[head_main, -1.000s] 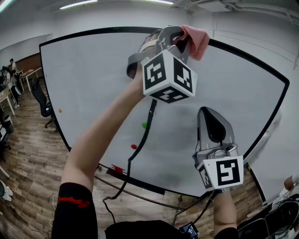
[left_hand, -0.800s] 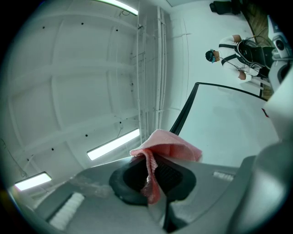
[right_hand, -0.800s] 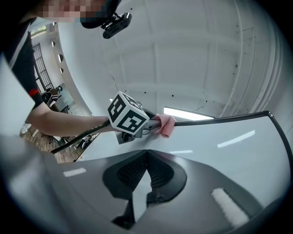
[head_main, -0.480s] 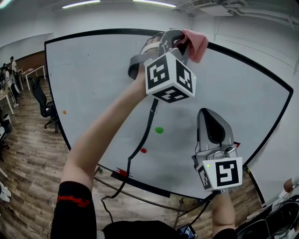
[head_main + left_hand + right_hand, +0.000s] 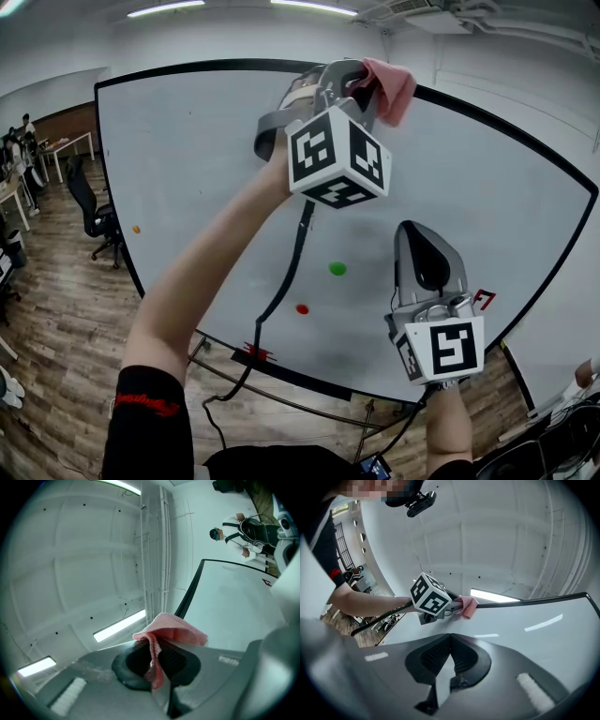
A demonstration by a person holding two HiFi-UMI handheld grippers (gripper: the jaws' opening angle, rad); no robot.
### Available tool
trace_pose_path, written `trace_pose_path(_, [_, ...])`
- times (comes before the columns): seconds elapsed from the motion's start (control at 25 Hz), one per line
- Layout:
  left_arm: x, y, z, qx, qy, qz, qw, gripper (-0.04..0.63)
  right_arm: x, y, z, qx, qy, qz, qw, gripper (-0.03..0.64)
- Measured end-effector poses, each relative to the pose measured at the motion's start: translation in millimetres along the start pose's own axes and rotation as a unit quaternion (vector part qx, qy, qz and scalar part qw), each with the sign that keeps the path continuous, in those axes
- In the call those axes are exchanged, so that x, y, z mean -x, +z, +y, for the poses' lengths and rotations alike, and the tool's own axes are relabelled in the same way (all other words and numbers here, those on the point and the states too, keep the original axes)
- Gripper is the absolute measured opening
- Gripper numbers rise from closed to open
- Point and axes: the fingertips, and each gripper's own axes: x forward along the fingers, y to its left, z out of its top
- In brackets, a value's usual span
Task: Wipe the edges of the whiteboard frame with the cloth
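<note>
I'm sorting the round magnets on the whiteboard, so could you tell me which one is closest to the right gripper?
The green magnet, just beside the right gripper; the red magnet is lower and farther, the orange magnet far off near the board's other edge.

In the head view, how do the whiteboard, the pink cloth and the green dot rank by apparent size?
1. whiteboard, by far the largest
2. pink cloth
3. green dot, clearly the smallest

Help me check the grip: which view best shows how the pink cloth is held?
The left gripper view: the pink cloth is pinched in the closed jaws of the left gripper. The head view shows it bunched at the whiteboard frame, the grip itself hidden. The right gripper view shows it only small.
</note>
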Motion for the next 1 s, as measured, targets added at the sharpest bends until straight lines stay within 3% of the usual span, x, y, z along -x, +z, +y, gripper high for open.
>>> trace_pose_path(1.0, [16.3, -53.5, 35.2, -0.001, -0.01, -0.002, 0.9999, 0.022, -32.7, -4.9, 52.7, -0.005, -0.024, 0.01, 1.0, 0.002])
